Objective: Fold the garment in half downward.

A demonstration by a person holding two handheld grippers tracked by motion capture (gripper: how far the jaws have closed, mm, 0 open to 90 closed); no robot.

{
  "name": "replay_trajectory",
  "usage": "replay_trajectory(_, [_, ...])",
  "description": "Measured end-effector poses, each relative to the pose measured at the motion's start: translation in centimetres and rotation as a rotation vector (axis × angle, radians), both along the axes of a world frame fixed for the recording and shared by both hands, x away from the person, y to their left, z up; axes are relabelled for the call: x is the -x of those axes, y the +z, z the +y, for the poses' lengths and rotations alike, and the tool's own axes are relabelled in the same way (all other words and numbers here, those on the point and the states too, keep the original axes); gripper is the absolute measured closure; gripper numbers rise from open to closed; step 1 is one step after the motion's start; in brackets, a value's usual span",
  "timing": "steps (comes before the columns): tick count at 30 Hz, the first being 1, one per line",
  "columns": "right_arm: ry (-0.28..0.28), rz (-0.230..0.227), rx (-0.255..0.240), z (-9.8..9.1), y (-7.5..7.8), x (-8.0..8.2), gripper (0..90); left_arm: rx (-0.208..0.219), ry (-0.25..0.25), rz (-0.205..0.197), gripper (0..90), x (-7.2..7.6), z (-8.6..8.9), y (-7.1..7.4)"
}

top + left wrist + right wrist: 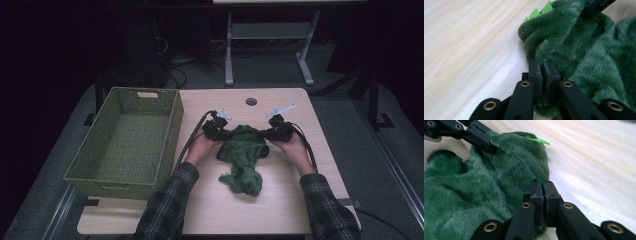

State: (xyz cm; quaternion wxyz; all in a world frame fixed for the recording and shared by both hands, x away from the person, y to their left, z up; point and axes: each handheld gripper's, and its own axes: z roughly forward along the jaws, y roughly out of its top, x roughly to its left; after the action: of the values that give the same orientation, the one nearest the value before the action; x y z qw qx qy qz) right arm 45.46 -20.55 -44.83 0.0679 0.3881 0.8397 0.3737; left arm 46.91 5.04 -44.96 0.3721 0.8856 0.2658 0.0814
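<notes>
Here both tongs are clamped on the fuzzy green garment [242, 157]: the left tongs [541, 65] pinch a fold at its edge, and the right tongs [542, 186] pinch the opposite edge. The garment lies crumpled at the centre of the desk [280, 200], right of the woven basket [107, 177]. The grasping step looks complete; next, probably, comes lifting both edges together and spreading the cloth.

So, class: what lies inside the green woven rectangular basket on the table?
The green woven rectangular basket shows only its own woven floor, with nothing lying on it. Its near wall covers a strip of that floor.
</notes>
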Motion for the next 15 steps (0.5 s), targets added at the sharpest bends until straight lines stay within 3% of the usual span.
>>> replay_trajectory(5, [-0.020,-0.056,-0.018,0.0,1.5,0.3,87.7,0.023,0.010,-0.018,86.0,-0.3,0.2,1.6])
replay_trajectory(7, [-0.013,-0.036,-0.013,-0.1,2.1,-0.1,87.7,0.035,0.021,-0.021,85.7,-0.5,0.2,2.4])
replay_trajectory(13, [-0.019,-0.053,-0.019,-0.4,3.6,-0.9,87.7,0.072,0.034,-0.037,85.4,-1.1,0.4,4.4])
replay_trajectory(14, [-0.030,-0.077,-0.029,-0.6,4.1,-0.9,87.7,0.078,0.039,-0.039,85.2,-1.2,0.4,4.8])
replay_trajectory(15, [-0.030,-0.071,-0.042,-0.8,4.4,-1.2,87.7,0.086,0.042,-0.040,85.2,-1.2,0.3,5.1])
